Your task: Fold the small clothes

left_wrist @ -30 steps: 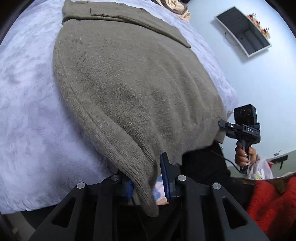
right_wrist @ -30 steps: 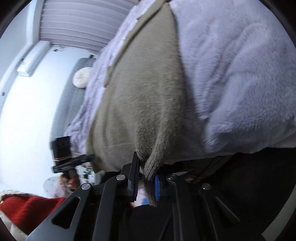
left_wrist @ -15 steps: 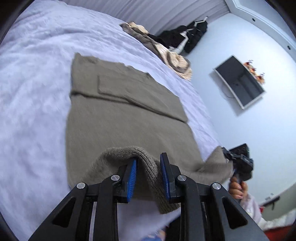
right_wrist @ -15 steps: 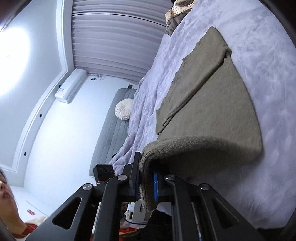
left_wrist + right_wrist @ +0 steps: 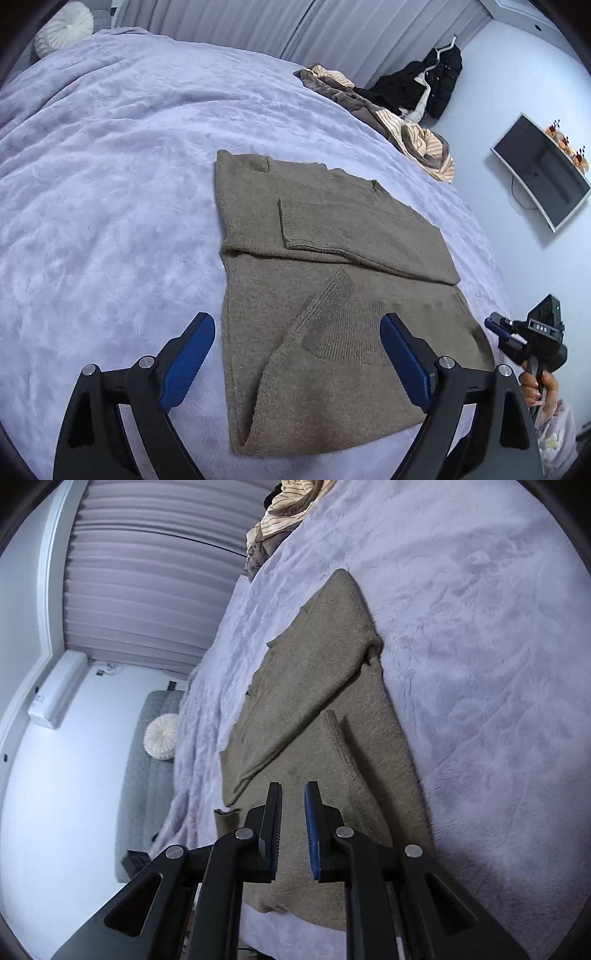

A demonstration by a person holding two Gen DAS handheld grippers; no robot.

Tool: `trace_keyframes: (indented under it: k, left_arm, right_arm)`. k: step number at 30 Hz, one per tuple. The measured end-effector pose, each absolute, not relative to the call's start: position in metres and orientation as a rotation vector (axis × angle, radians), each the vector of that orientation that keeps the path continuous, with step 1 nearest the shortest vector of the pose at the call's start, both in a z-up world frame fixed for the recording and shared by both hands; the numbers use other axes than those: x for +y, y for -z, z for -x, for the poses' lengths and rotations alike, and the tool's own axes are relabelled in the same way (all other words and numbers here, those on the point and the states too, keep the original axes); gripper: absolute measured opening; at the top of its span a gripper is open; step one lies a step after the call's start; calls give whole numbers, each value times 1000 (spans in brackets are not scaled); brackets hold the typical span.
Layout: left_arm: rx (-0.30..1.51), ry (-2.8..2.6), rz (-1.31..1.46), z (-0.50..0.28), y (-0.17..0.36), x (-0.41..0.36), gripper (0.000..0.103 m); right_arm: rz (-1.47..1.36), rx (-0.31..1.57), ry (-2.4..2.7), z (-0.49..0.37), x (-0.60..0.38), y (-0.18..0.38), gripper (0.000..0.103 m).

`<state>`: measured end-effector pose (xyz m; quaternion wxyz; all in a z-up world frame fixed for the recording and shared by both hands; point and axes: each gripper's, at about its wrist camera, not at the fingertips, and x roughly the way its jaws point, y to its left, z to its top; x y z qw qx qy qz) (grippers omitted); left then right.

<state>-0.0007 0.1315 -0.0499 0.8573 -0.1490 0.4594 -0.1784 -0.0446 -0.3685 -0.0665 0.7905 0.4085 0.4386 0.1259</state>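
Observation:
A taupe knit sweater (image 5: 332, 280) lies flat on the lilac fluffy blanket (image 5: 110, 184), its sleeves folded across the top and its ribbed hem (image 5: 343, 332) laid up over the body. My left gripper (image 5: 295, 350) hovers over the near part of the sweater, its jaws opening wide with nothing between them. In the right wrist view the sweater (image 5: 325, 701) stretches away from my right gripper (image 5: 294, 823). Its jaws are opening, only a narrow gap apart, and nothing is pinched in them. A hand holds the right gripper (image 5: 496, 326) at the sweater's right edge.
A heap of striped and brown clothes (image 5: 417, 136) lies at the bed's far right, with a black jacket on a hanger (image 5: 439, 85) behind it. A screen (image 5: 543, 170) hangs on the right wall. A round white cushion (image 5: 162, 738) rests on a grey headboard.
Both grippers carried the sweater's hem up and forward over its body, then let it go. The left jaws have sprung wide, the right ones have parted slightly. The fold now lies flat.

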Motion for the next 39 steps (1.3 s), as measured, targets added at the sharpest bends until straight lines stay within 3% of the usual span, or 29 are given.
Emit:
trace_keyframes:
  k: [1, 2, 4, 10, 14, 15, 16, 17, 18, 19, 31, 34, 36, 37, 39]
  left_arm:
    - [987, 397, 288, -4, 52, 127, 91]
    - [1010, 420, 272, -7, 53, 122, 91]
    - [1059, 457, 241, -16, 60, 109, 91]
    - [1153, 519, 127, -41, 80, 66, 91]
    - [1184, 511, 51, -49, 90, 48, 87]
    - [1184, 514, 44, -49, 91, 45, 65]
    - [1193, 521, 34, -50, 92, 42, 35]
    - [1210, 525, 25, -51, 95, 40, 23]
    - [1215, 534, 32, -51, 95, 39, 15]
    - [1202, 533, 40, -50, 94, 39, 15]
    - [836, 471, 161, -58, -17, 84, 15]
    - [861, 483, 154, -77, -20, 85, 15]
    - [910, 483, 159, -81, -12, 86, 21]
    - [946, 489, 158, -82, -4, 85, 54]
    - [960, 460, 143, -76, 10, 84, 97]
  right_arm:
    - [-802, 956, -252, 43, -368, 61, 25]
    - [-723, 965, -231, 40, -363, 54, 49]
    - [-585, 971, -212, 33, -355, 42, 68]
    - [-416, 1043, -200, 11, -336, 45, 68]
    - [-310, 1115, -197, 7, -324, 63, 59]
    - [-278, 1133, -189, 6, -319, 67, 55]
    - [-240, 1149, -181, 4, -314, 70, 45]
    - [-198, 1159, -173, 3, -308, 72, 27]
    - [-157, 1162, -166, 3, -303, 74, 15]
    - [-131, 1157, -156, 7, -300, 72, 6]
    - [28, 833, -127, 12, -281, -24, 6]
    - [62, 807, -131, -12, -268, -36, 6]
    - [35, 822, -156, -24, -267, -35, 6]
    - [32, 836, -162, -26, -268, -33, 6]
    - [30, 867, -161, -23, -270, -21, 6]
